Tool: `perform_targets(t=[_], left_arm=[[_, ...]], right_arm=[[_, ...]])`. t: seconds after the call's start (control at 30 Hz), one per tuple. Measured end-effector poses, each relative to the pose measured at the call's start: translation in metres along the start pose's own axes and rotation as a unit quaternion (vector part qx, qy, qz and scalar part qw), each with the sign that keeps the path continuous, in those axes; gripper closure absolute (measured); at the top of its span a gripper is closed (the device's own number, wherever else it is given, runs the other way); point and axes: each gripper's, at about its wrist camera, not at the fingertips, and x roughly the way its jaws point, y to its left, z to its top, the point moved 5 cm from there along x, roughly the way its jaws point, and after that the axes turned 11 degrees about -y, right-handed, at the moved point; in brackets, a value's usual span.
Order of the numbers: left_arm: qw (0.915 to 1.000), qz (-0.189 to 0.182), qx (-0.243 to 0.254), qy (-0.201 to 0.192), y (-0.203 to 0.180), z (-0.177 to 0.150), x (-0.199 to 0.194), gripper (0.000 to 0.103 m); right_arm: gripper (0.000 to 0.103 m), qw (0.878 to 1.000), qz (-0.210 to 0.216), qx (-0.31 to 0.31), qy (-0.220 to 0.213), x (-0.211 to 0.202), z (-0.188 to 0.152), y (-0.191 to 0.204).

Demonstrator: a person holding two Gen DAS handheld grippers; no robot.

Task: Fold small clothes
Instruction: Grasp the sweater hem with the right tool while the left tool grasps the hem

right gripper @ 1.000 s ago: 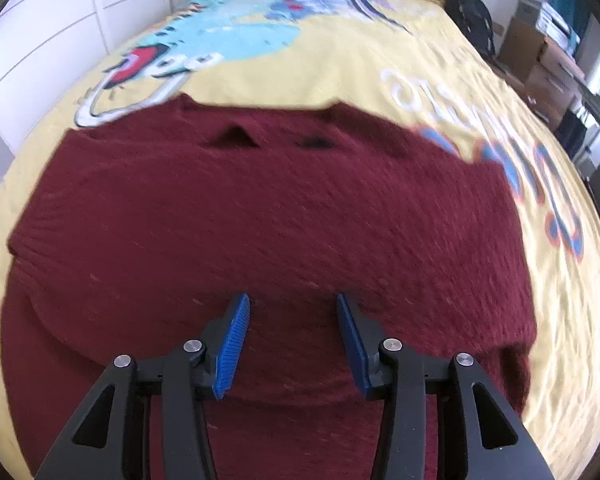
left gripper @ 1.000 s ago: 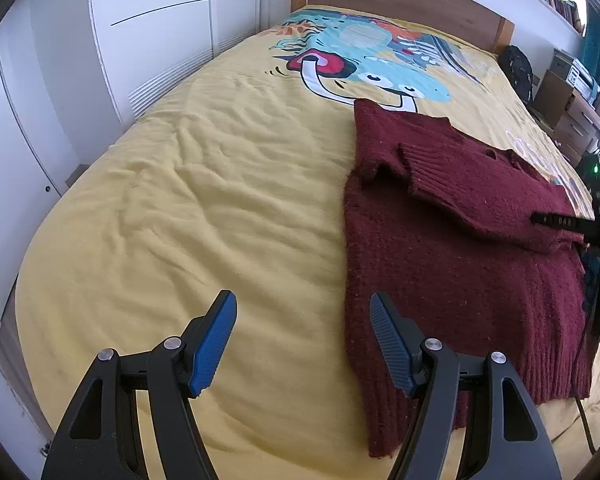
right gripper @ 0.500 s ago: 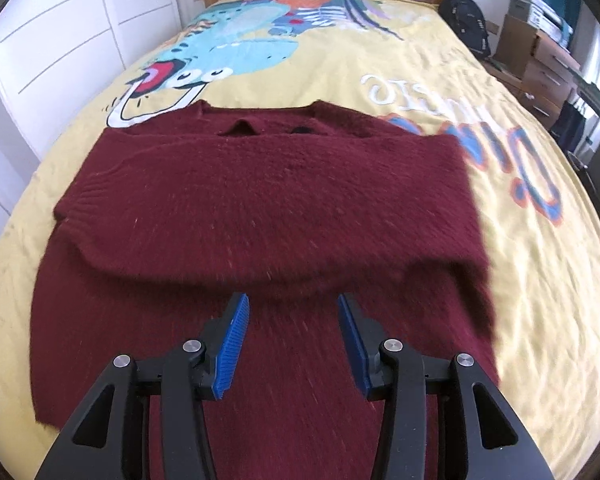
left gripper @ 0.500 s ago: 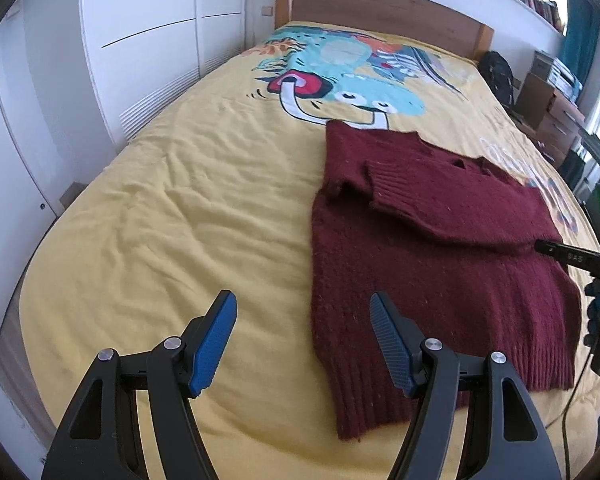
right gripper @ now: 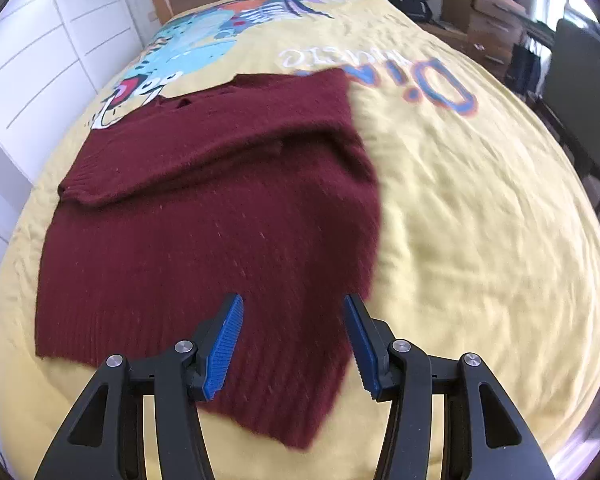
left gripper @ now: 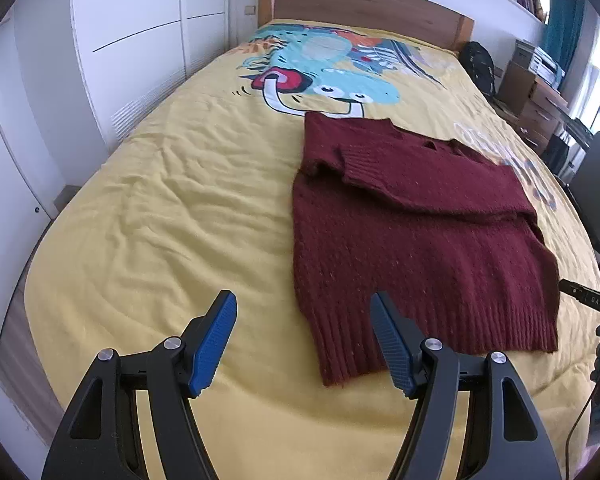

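A dark red knit sweater (left gripper: 412, 232) lies flat on the yellow bedspread (left gripper: 172, 216), with both sleeves folded across its chest. It also shows in the right wrist view (right gripper: 204, 216). My left gripper (left gripper: 303, 340) is open and empty, above the bed near the sweater's lower left hem corner. My right gripper (right gripper: 292, 340) is open and empty, above the sweater's lower right hem. Part of the right gripper's body shows at the right edge of the left wrist view (left gripper: 588, 300).
The bedspread carries a cartoon print (left gripper: 332, 72) near the wooden headboard (left gripper: 364, 4). White wardrobe doors (left gripper: 132, 48) stand left of the bed. A black backpack (left gripper: 478, 66), drawers (left gripper: 536, 108) and a dark chair (right gripper: 584, 92) stand to the right.
Both grippers have pulled back from the sweater toward the foot of the bed, so more of it shows. The right gripper has also swung to the right. The sweater has not moved.
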Motion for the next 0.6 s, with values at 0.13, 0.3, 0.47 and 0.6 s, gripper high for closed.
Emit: perform_targets(t=[0.13, 0.3, 0.47, 0.6], left_arm=[[0.9995, -0.015, -0.011, 0.024, -0.003, -0.009, 0.002, 0.039], [0.9972, -0.031, -0.035, 0.059, -0.008, -0.021, 0.020, 0.039], [0.9943, -0.034, -0.056, 0.084, -0.010, -0.030, 0.041, 0.039], [0.9927, -0.026, -0.054, 0.104, -0.011, -0.038, 0.061, 0.039]], right_arm=[[0.049, 1.000, 0.013, 0.025, 0.010, -0.008, -0.022, -0.011], [0.049, 0.998, 0.029, 0.044, 0.026, -0.007, -0.044, -0.019], [0.049, 0.997, 0.036, 0.056, 0.040, 0.003, -0.058, -0.023], [0.049, 0.996, 0.041, 0.056, 0.051, 0.011, -0.064, -0.024]])
